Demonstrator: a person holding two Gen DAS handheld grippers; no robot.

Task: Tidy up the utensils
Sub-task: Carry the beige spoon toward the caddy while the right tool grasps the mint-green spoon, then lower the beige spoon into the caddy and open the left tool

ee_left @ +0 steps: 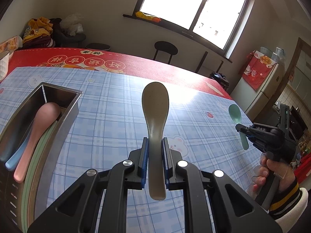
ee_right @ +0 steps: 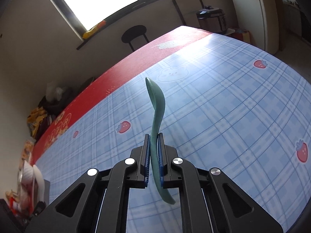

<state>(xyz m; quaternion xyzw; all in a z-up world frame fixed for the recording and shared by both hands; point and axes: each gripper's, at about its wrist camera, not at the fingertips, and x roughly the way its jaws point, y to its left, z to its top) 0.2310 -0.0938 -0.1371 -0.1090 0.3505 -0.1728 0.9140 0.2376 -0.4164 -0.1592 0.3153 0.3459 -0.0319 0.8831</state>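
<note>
My left gripper (ee_left: 155,141) is shut on the handle of a beige spoon (ee_left: 155,104), held above the blue checked tablecloth with its bowl pointing away. A steel utensil box (ee_left: 64,104) stands to its left and holds a pink spoon (ee_left: 38,128), a light blue spoon (ee_left: 13,161) and a pale green one (ee_left: 37,155). My right gripper (ee_right: 154,137) is shut on the handle of a teal spoon (ee_right: 157,104), held on edge above the cloth. It shows in the left wrist view (ee_left: 243,131) at the right, with the teal spoon (ee_left: 236,114).
The blue checked cloth (ee_left: 108,104) lies over a red table cover (ee_left: 136,62). A white bowl (ee_left: 3,66) stands at the far left edge. A black stool (ee_left: 165,48) and a fridge (ee_left: 266,85) stand beyond the table.
</note>
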